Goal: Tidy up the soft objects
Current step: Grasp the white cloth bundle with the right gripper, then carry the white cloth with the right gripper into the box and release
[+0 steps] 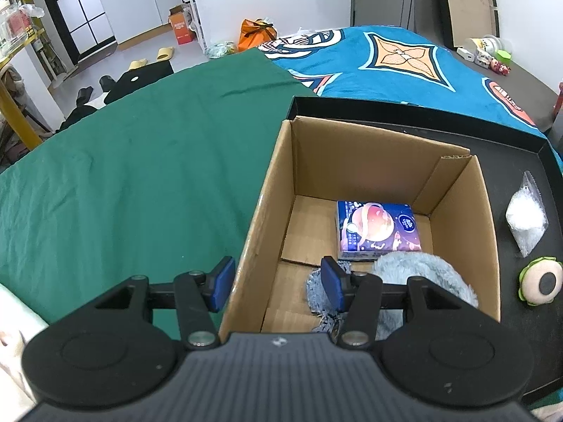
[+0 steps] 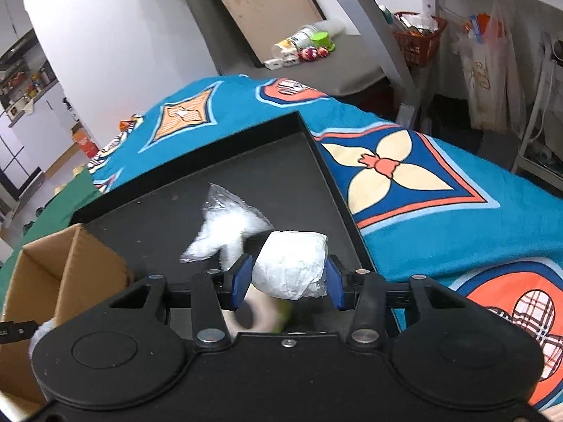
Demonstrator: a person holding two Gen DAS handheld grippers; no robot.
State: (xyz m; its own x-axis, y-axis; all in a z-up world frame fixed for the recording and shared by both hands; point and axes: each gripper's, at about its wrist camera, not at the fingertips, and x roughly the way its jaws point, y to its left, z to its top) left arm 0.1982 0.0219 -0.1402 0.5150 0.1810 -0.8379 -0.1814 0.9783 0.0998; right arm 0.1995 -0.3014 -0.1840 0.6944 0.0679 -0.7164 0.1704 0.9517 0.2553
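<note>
Lifting the wad toward the box

Left gripper [image 1: 276,283] sits half open, empty, straddling the box [image 1: 267,190] wall. Right gripper [image 2: 286,279] is clamped on a white wad [image 2: 290,267] above the tray [image 2: 197,161]; box is at 9 o'clock. I'd keep squeezing gently and clear the rim.

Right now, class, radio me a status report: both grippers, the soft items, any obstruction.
Left gripper open, straddling box wall. Right gripper shut on white bundle. Nothing blocking.
</note>
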